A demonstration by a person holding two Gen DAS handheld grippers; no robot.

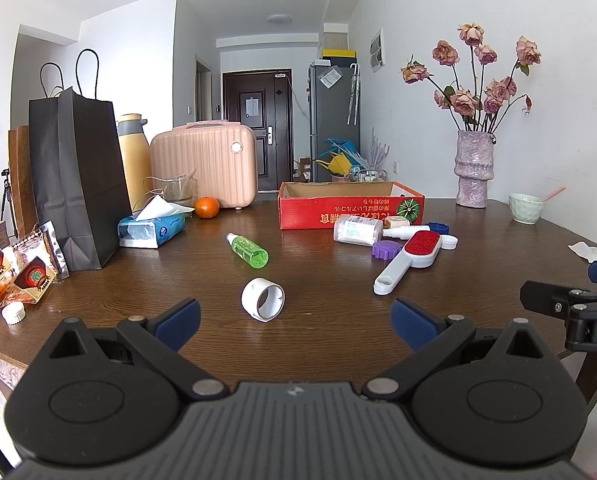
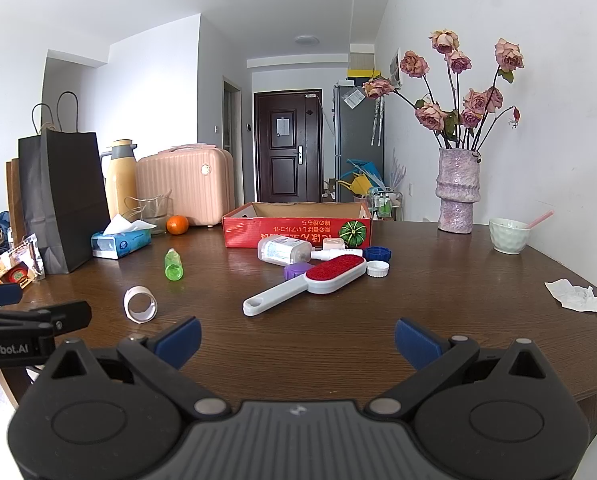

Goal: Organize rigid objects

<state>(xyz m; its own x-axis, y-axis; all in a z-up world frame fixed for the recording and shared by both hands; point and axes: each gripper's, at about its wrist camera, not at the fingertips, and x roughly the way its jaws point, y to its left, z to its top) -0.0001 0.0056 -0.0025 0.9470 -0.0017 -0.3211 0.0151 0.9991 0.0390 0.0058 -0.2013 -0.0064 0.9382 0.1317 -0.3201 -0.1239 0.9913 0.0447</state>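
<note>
Hovering low over the near edge of the worktop [image 1: 338, 320], both grippers are spread wide and empty. The white ring [image 1: 262, 299] lies just beyond the left gripper [image 1: 295, 322], slightly left of centre, its opening facing near-right. The lint brush [image 2: 306, 284] lies beyond the right gripper [image 2: 298, 340], handle pointing near-left, before the red box [image 2: 298, 226].

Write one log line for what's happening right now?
left hand-held gripper: open, empty | right hand-held gripper: open, empty | lint brush, green bottle, tape roll: on table | red box: open
</note>
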